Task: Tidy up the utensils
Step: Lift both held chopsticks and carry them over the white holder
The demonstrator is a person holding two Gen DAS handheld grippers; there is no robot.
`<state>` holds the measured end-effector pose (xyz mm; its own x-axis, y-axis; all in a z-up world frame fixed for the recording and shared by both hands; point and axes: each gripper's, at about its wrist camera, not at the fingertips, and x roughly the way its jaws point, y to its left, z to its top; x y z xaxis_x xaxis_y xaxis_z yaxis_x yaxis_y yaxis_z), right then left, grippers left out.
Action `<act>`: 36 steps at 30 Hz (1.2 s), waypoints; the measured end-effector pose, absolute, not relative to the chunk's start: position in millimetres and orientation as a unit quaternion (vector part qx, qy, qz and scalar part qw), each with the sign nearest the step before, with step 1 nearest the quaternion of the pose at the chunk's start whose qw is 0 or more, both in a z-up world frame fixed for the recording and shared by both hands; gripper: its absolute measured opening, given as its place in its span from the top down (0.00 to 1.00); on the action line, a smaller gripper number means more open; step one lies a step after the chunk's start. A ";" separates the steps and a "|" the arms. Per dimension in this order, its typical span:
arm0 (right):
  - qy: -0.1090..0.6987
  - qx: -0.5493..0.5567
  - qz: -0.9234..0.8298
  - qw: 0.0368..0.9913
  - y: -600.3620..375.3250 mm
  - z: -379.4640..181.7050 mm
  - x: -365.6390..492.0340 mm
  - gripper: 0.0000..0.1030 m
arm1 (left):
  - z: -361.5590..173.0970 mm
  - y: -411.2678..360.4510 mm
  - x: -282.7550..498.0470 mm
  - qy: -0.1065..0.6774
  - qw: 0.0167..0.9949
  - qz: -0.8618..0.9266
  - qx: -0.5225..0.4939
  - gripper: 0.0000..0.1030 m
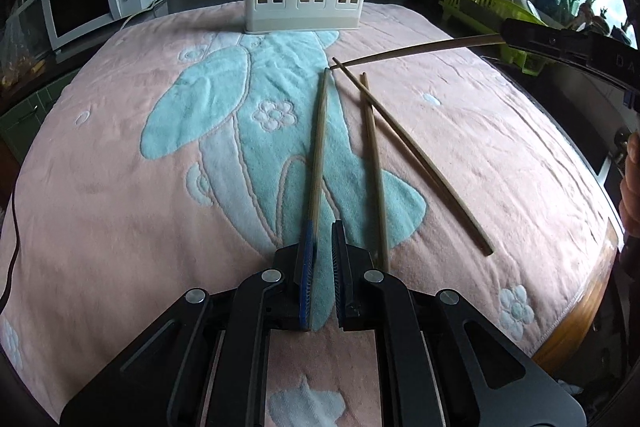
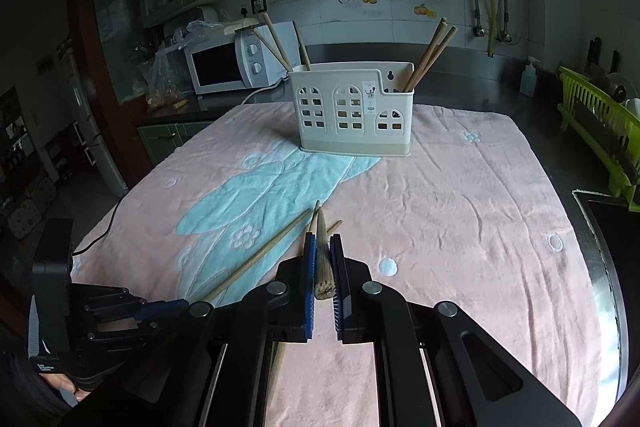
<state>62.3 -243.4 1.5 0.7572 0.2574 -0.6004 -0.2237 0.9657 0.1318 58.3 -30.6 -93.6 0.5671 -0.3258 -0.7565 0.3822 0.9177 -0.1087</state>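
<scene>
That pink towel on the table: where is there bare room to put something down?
Free: the pink towel right of the wooden chopsticks, and its left side toward the white microwave. Crowded: the middle, with chopsticks and both claws, left claw, right claw, and the cream holder behind.

We see a soft, nubbly terry-cloth towel (image 1: 120,167) in pink with raised teal patches, matt and creased. The chopsticks (image 1: 318,147) look like bare matt wood with visible grain; the held chopstick (image 2: 323,259) shows a rough cut end. The utensil holder (image 2: 352,107) is smooth cream plastic with a faint sheen. Both grippers, left (image 1: 320,283) and right (image 2: 323,291), are matt black plastic with shiny metal pivot pins and ribbed blue pads (image 2: 309,291).
</scene>
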 end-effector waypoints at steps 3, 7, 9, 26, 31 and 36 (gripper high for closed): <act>0.324 0.028 0.128 0.937 -243.4 1.3 62.7 0.93 | -93.4 -28.7 58.2 0.420 0.886 -0.193 0.033 0.91; 0.323 0.027 0.128 0.937 -243.0 1.0 63.3 0.93 | -96.9 -26.3 60.4 0.426 0.885 -0.187 0.032 0.91; 0.323 0.027 0.128 0.937 -243.4 0.8 64.0 0.93 | -100.0 -27.0 60.8 0.429 0.883 -0.187 0.033 0.91; 0.315 0.029 0.131 0.939 -239.8 5.4 68.0 0.93 | -98.9 -37.1 59.1 0.430 0.884 -0.172 0.063 0.94; 0.310 0.028 0.131 0.941 -241.0 9.3 68.4 0.93 | -89.3 -36.1 58.3 0.420 0.887 -0.184 0.050 0.95; 0.303 0.026 0.130 0.944 -242.1 16.3 69.6 0.93 | -67.8 -29.9 60.8 0.392 0.900 -0.189 0.031 0.95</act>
<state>69.6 -242.1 16.3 0.7830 0.2606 -0.5648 -0.2294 0.9650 0.1273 60.8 -29.9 -67.8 0.6217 -0.3154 -0.7169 0.3637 0.9269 -0.0924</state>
